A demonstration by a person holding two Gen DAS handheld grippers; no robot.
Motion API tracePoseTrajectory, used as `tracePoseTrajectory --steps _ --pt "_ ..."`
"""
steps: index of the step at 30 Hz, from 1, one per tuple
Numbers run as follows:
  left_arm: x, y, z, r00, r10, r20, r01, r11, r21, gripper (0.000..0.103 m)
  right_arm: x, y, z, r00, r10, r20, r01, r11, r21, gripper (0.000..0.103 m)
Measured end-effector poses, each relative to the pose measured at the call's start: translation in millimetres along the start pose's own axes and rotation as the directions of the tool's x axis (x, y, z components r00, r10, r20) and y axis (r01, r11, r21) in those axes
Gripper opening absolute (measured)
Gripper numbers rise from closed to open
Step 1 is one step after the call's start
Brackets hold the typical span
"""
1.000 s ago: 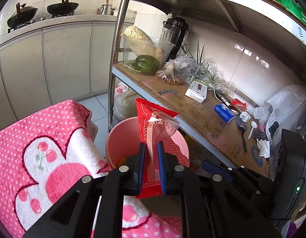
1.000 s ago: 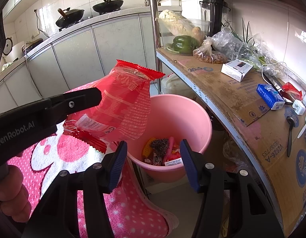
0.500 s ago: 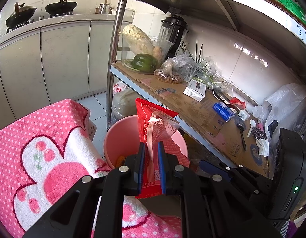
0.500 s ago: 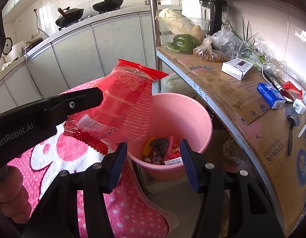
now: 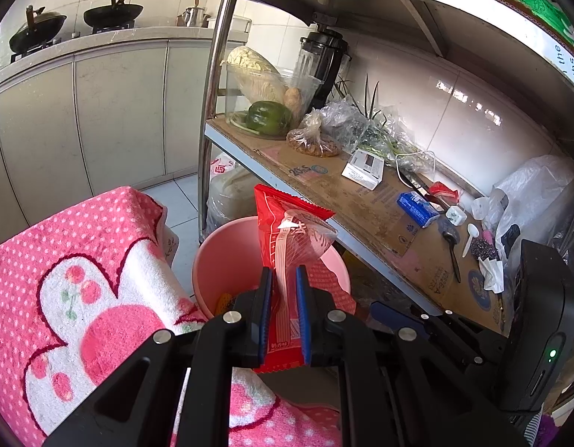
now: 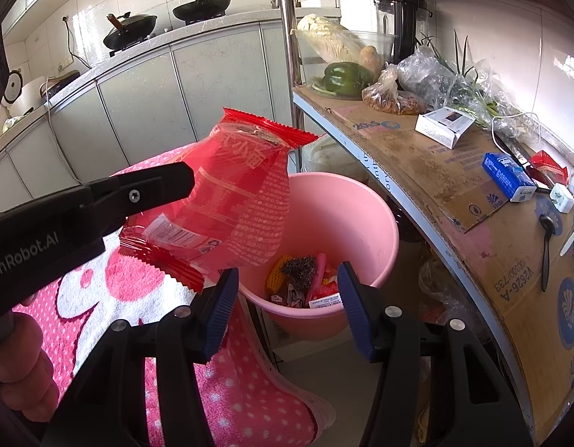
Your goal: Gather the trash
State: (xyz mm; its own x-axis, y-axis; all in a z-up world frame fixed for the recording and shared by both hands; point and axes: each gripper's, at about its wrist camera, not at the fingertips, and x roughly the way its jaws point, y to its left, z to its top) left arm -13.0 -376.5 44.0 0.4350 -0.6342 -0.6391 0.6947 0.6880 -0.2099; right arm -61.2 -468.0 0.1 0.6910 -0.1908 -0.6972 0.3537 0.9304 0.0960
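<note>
The left gripper (image 5: 282,279) is clenched on a crinkly red plastic snack wrapper (image 6: 231,201); the right gripper (image 6: 287,283) stands released and empty, a round pink plastic bucket (image 6: 376,223) just beyond it.

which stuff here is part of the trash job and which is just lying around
Part of the job:
- red wrapper, pinched in the left tool
- pink bucket, trash already in the bottom
- right tool, open, nothing in it

Just lying about:
- pink towel
- green pepper
- blender
- white box
- blue packet
- woks on the counter
</note>
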Motion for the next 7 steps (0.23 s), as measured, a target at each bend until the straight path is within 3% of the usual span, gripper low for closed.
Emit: tracePoseTrajectory --steps 7 --pt "-0.3 -0.4 -0.2 1.0 -0.01 -0.006 0.01 1.0 0.011 0.012 -0.6 0.6 -1.1 1.0 -0.001 0.002 0.001 1.0 -0.003 0.056"
